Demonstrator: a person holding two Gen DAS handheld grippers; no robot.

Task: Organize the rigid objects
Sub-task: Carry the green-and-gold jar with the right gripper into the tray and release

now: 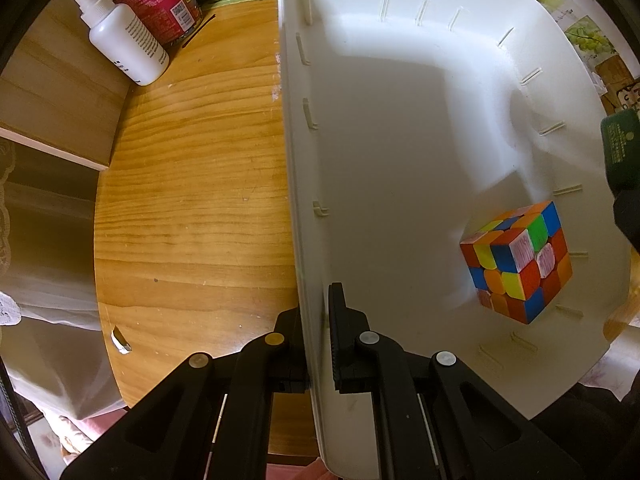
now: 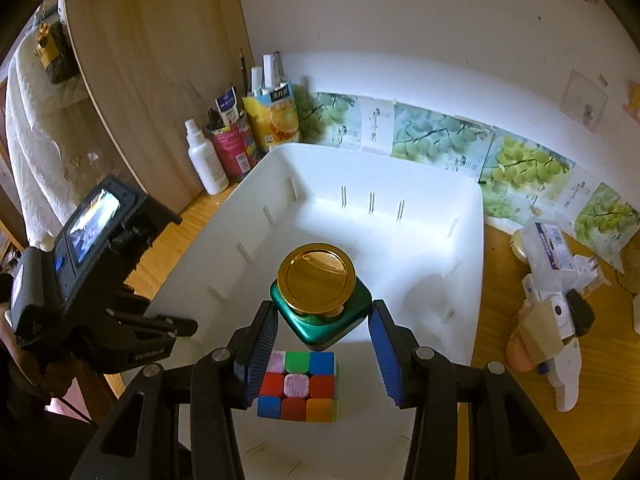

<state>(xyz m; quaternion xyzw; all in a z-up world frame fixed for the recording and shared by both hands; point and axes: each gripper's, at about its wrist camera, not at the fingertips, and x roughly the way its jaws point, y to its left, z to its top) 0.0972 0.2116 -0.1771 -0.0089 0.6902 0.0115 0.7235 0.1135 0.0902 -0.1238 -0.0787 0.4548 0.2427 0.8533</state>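
One item, a multicoloured puzzle cube, already lies on the floor of the white plastic bin, near its front wall. On the left, the left hand-held gripper is clamped tight on the bin's side wall, one finger outside and one inside, steadying it on the wooden desk. In the middle, the right hand-held gripper carries a green square jar with a gold lid between its partly parted blue pads, hanging above the cube and not yet set down. Placing it beside the cube looks to be the step in hand. Further right, a white toy-like object and a small clear box rest on the desk outside the bin, probably still to sort. Back left, a white spray bottle and a red can crowd the corner.
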